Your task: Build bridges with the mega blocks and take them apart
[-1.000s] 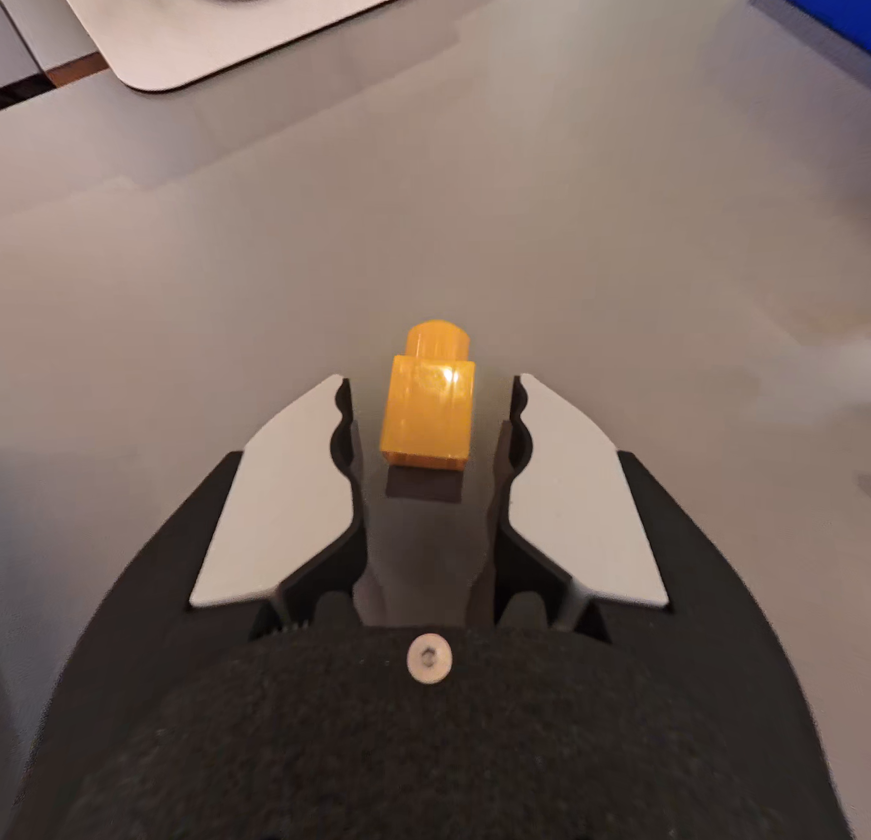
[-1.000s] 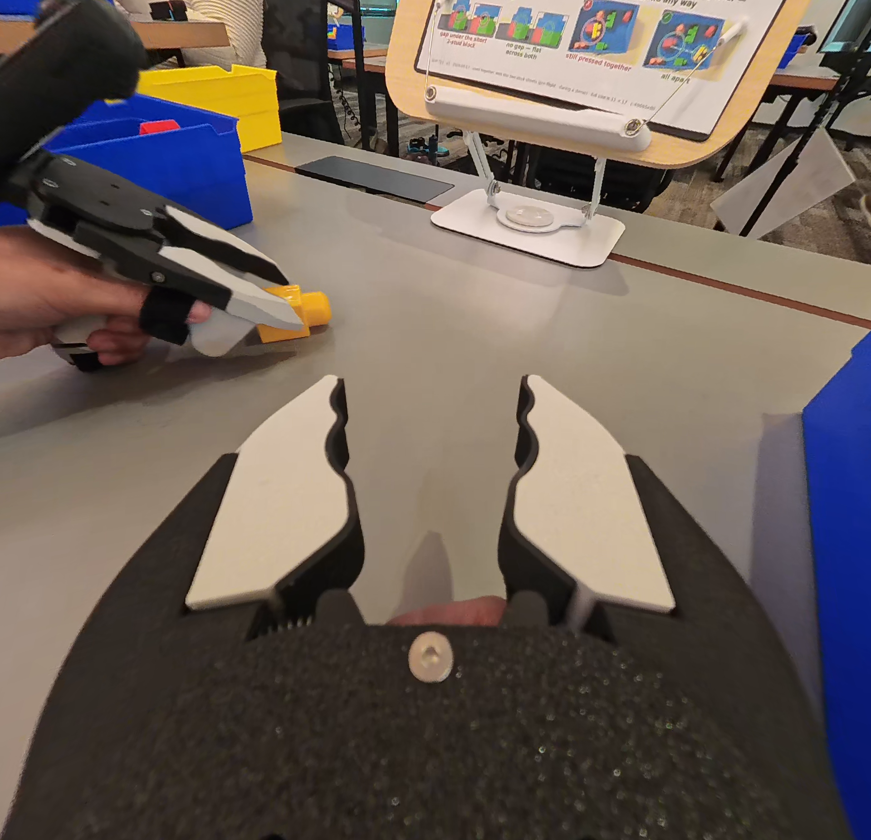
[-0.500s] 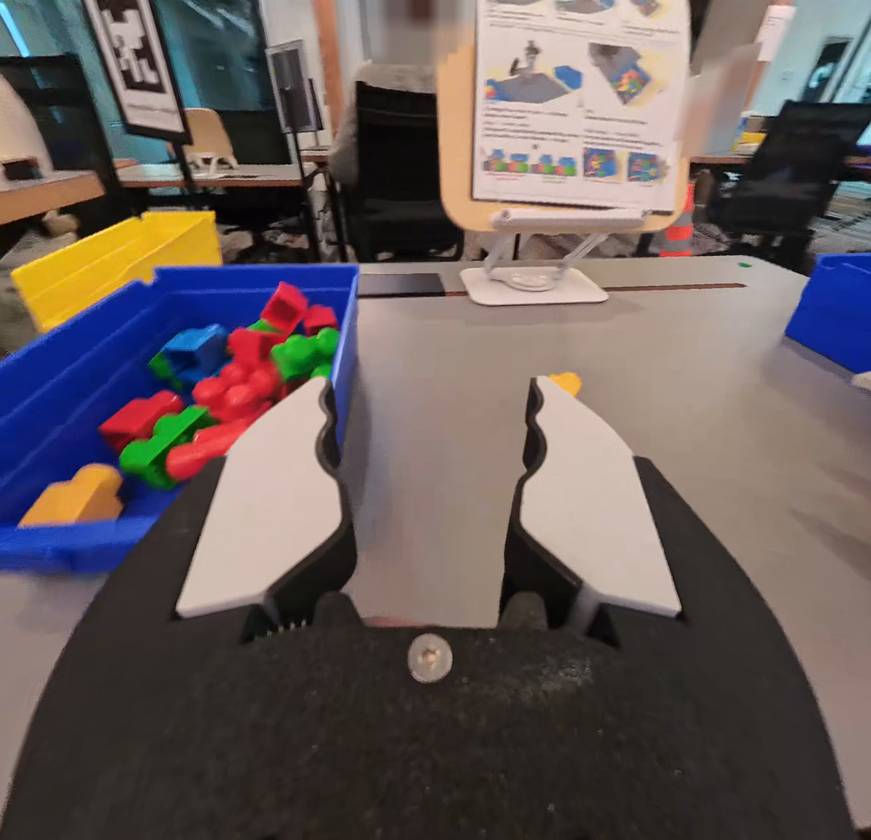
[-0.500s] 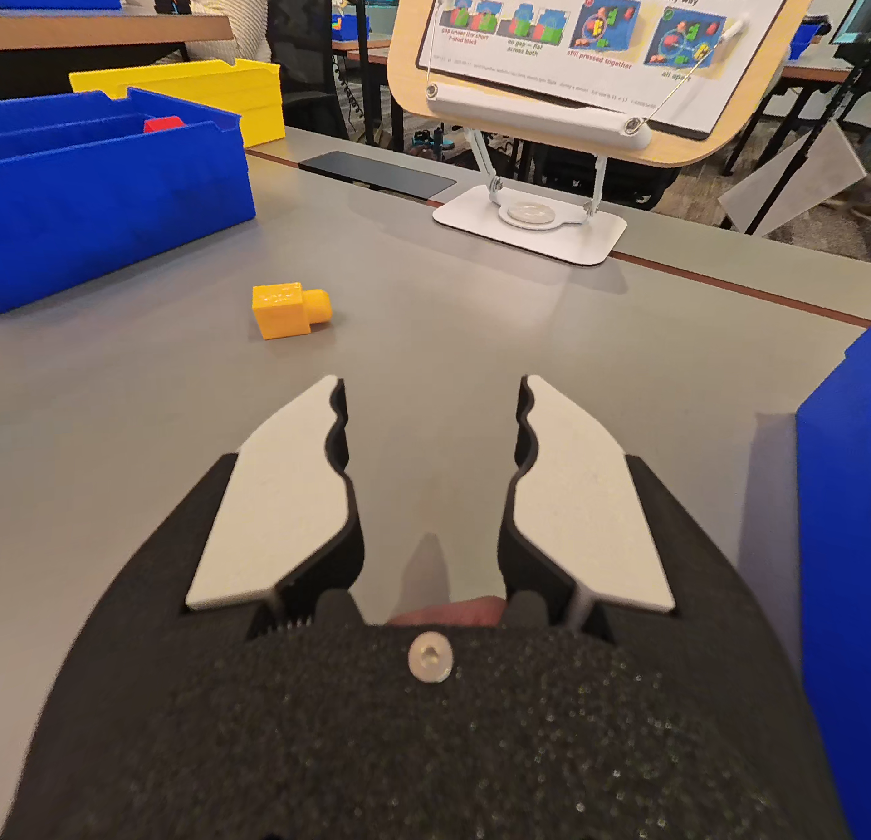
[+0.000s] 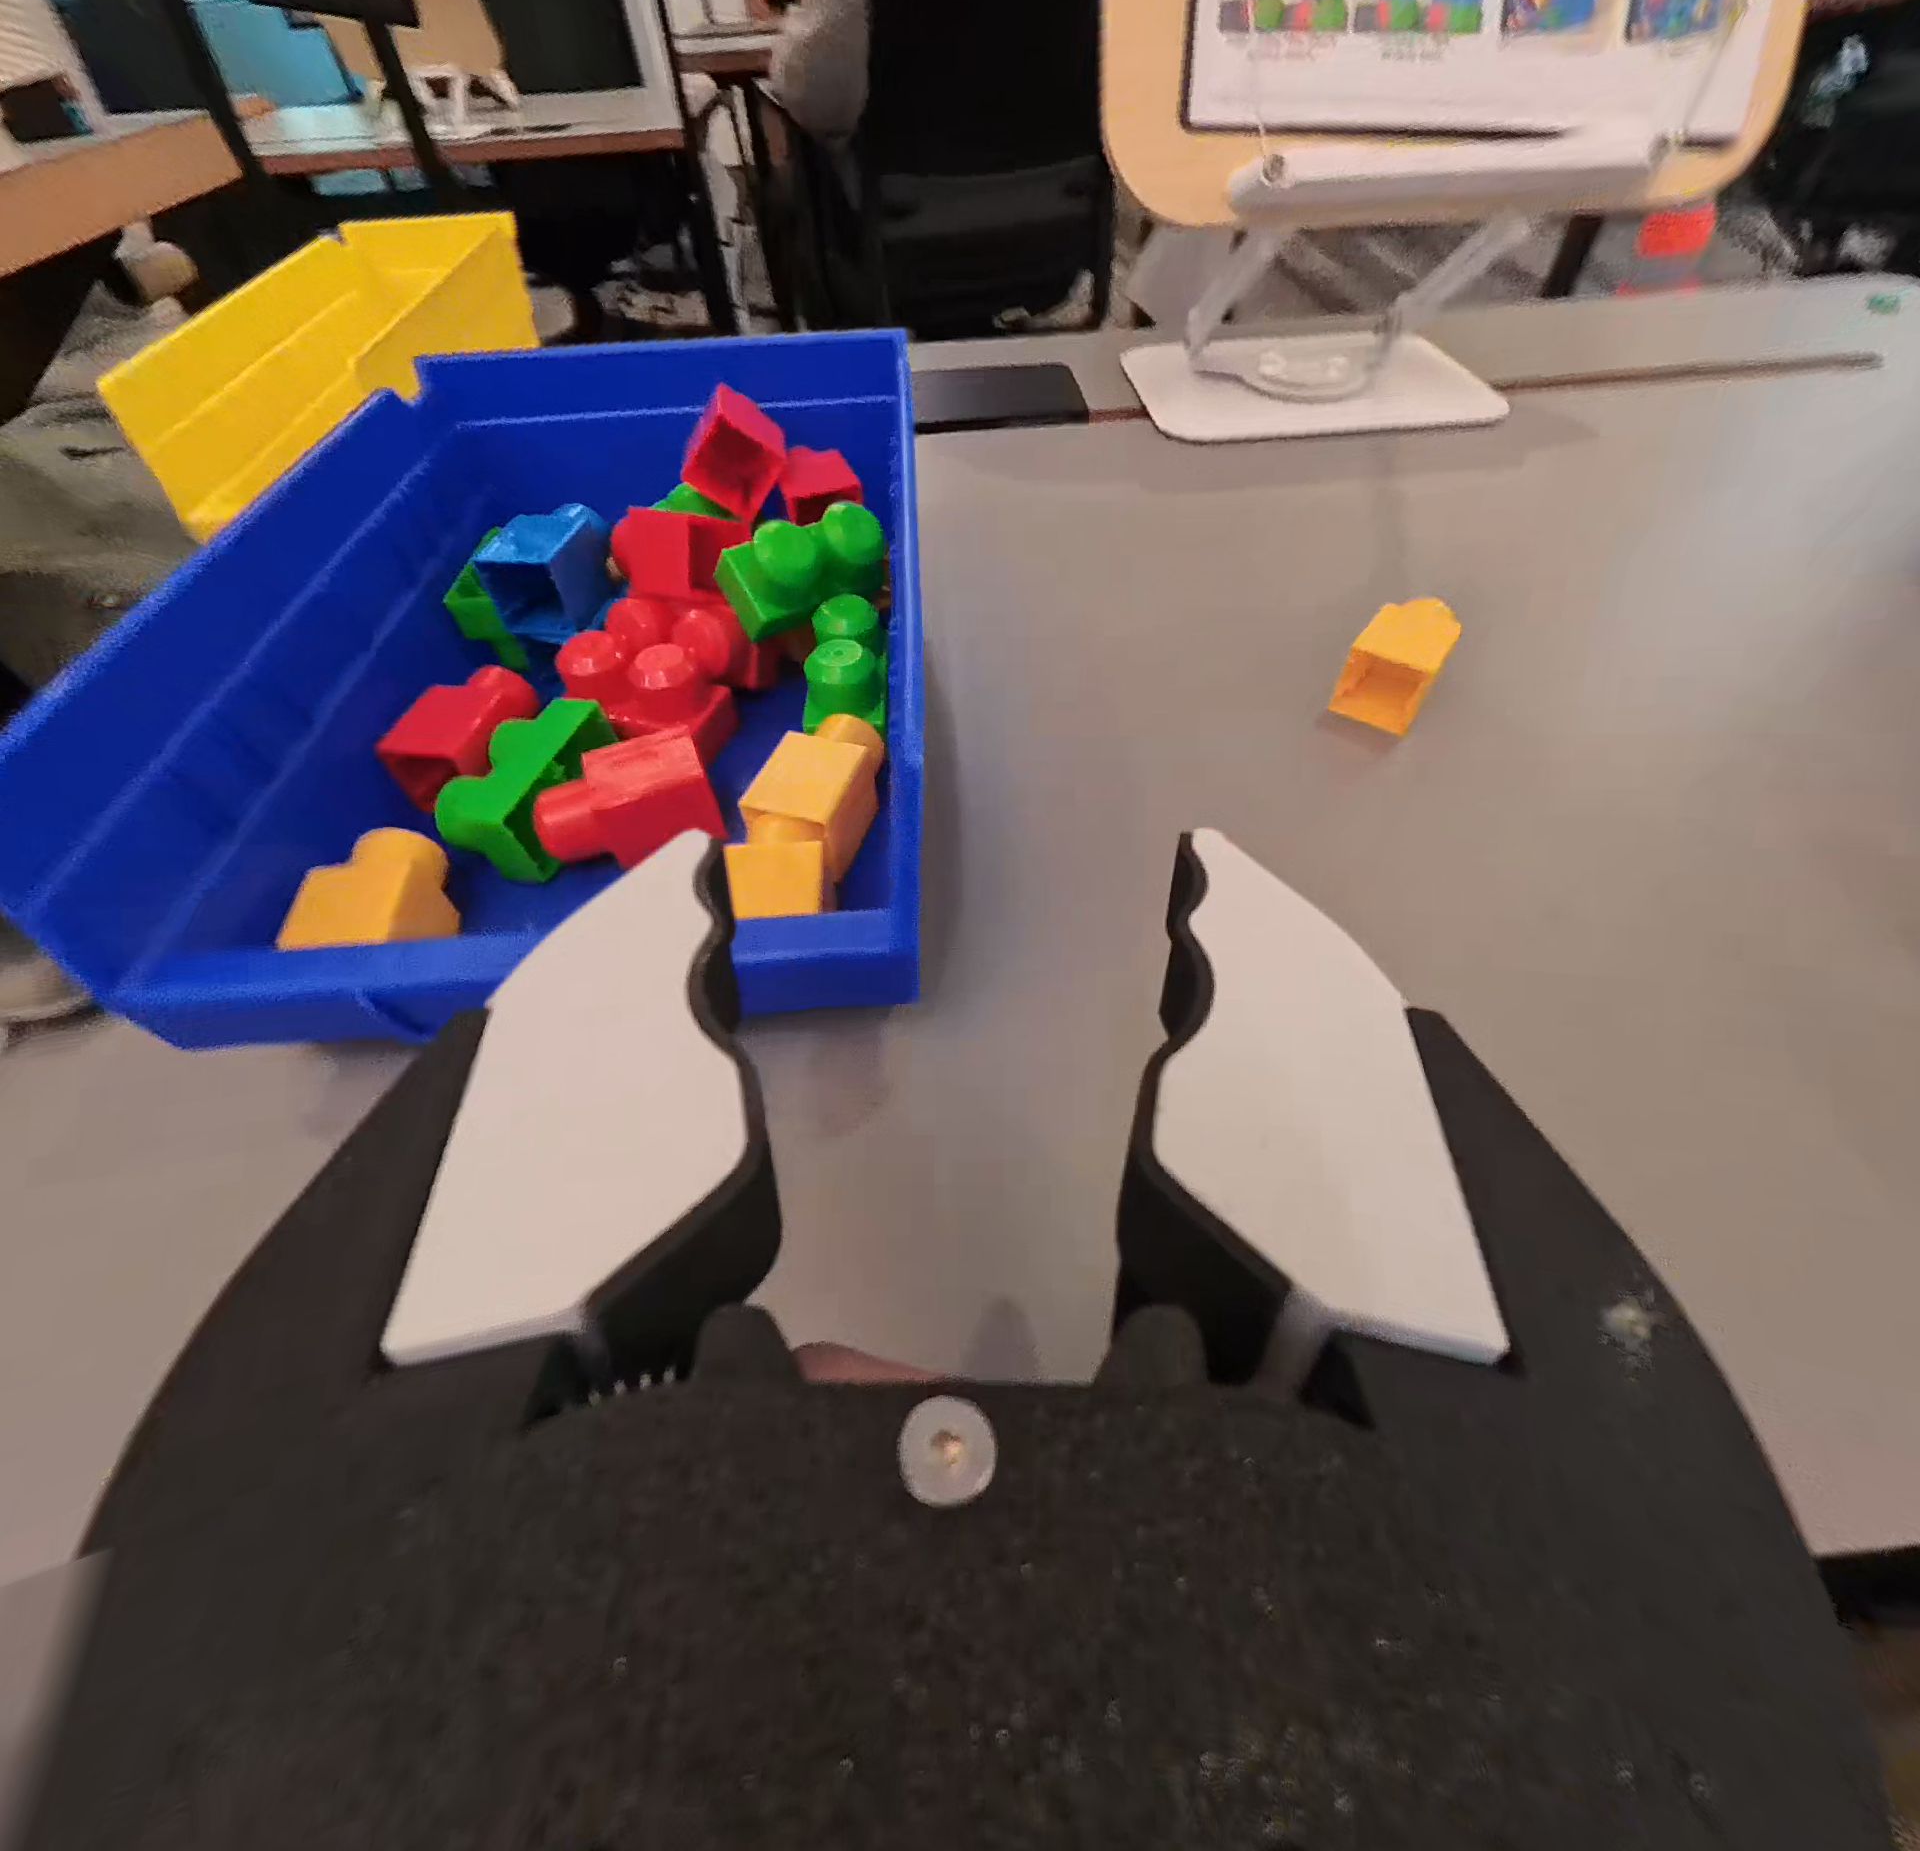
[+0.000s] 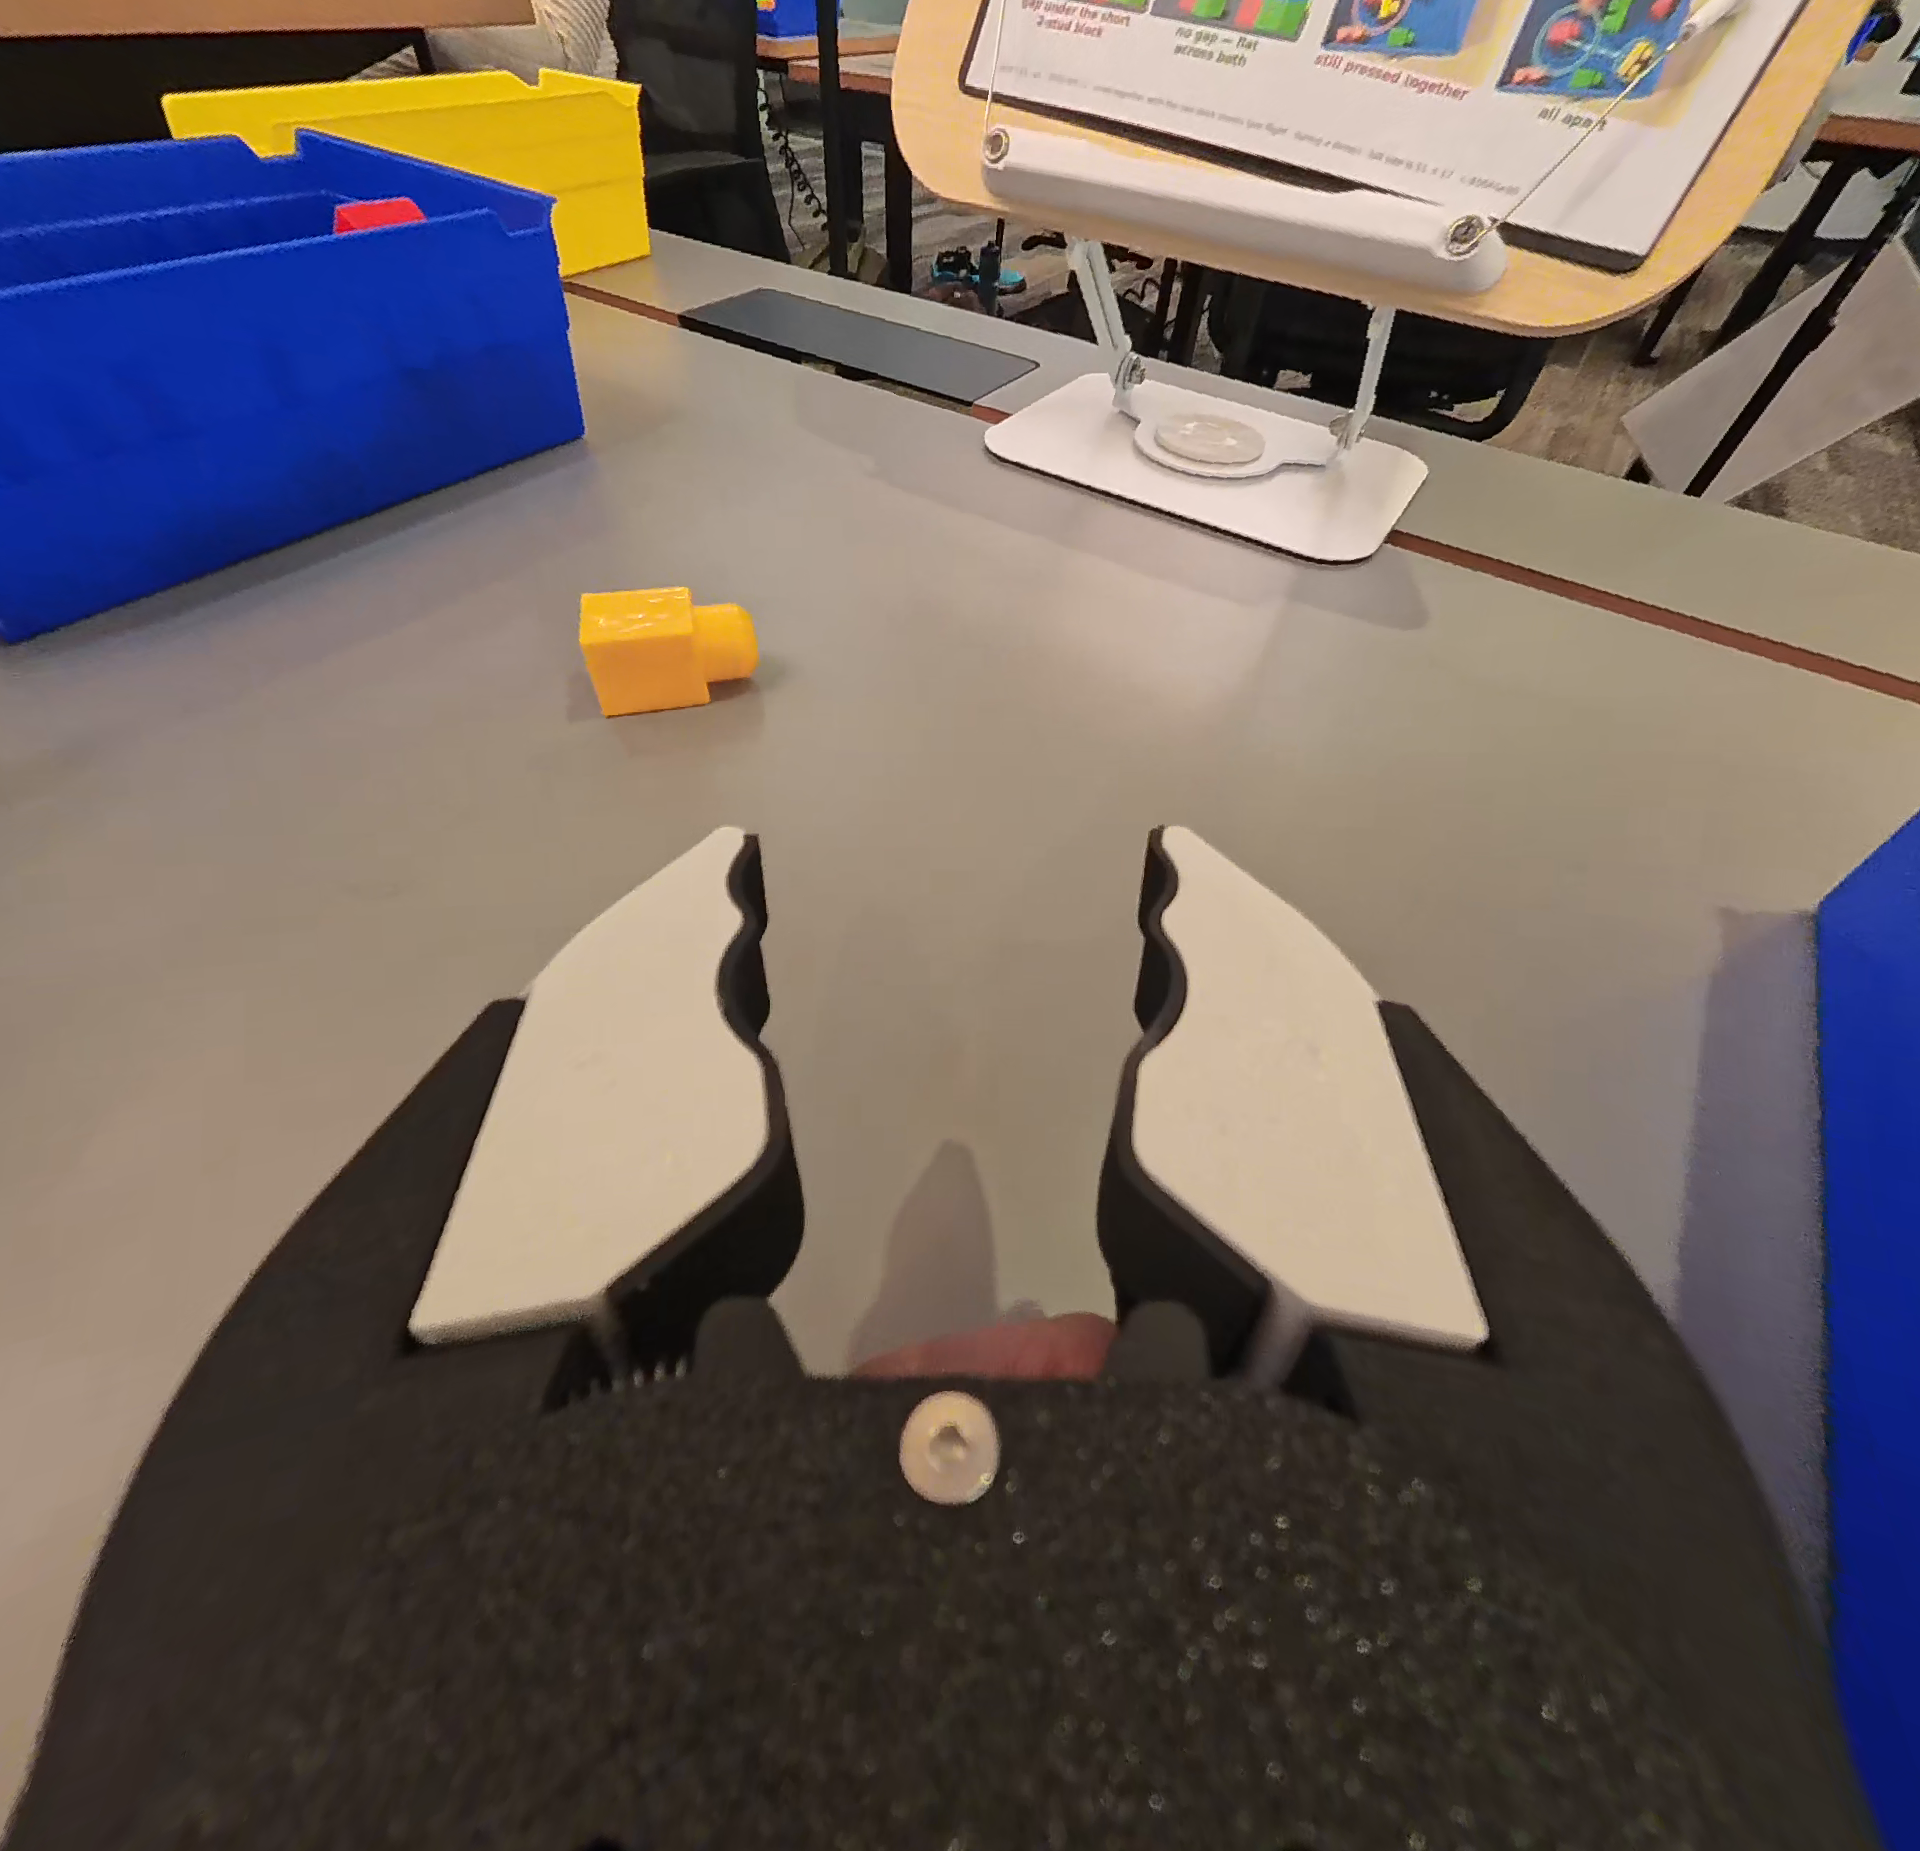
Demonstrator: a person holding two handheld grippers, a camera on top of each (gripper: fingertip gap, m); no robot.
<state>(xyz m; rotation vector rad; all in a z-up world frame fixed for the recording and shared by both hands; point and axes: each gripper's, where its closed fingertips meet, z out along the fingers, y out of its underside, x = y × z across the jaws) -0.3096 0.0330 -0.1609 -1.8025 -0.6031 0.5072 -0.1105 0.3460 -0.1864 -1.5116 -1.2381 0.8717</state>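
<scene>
Orange block (image 6: 646, 650) lies on its side, stud toward the stand (image 6: 1205, 471)

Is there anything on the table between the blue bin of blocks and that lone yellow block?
Nothing: the left wrist view shows bare grey table between the blue bin and the yellow block.

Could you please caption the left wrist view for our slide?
Open left gripper above grey table, blue bin of blocks left, orange block right.
</scene>
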